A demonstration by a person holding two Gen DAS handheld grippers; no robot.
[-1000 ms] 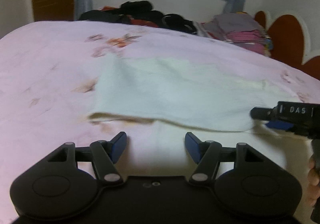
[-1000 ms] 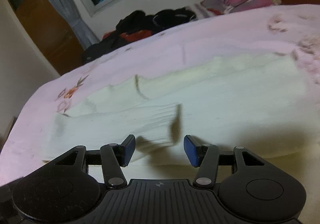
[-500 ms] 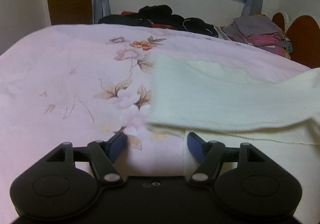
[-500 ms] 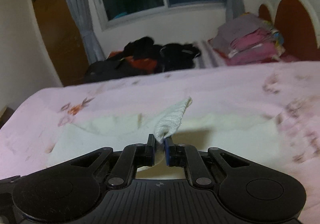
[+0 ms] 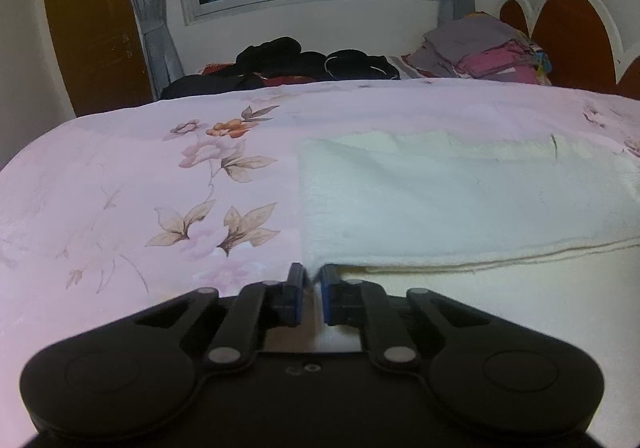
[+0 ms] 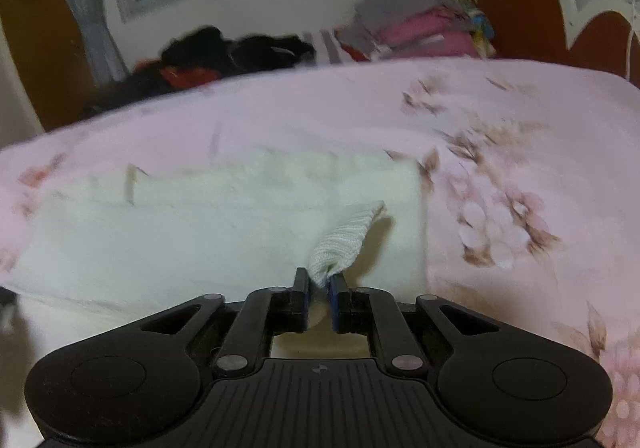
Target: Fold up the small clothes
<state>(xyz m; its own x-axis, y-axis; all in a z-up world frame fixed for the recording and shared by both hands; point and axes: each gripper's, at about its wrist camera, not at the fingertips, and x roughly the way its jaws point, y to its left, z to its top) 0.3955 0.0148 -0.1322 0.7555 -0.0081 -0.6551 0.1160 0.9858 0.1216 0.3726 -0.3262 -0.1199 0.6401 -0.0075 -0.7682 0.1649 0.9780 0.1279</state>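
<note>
Left gripper point(image 5: 311, 280) pinched nearly closed on the near left corner of the cloth point(image 5: 460, 199); right gripper point(image 6: 318, 284) likewise clamped on a ribbed corner, raised in a small peak. Beyond both, cloth spread cream and flat on the pink floral bedspread point(image 5: 140, 175), long axis running left to right, straight ahead of the fingers. Each gripper at its own end, neither nearer. Probably a fold away toward the far edge next.
</note>
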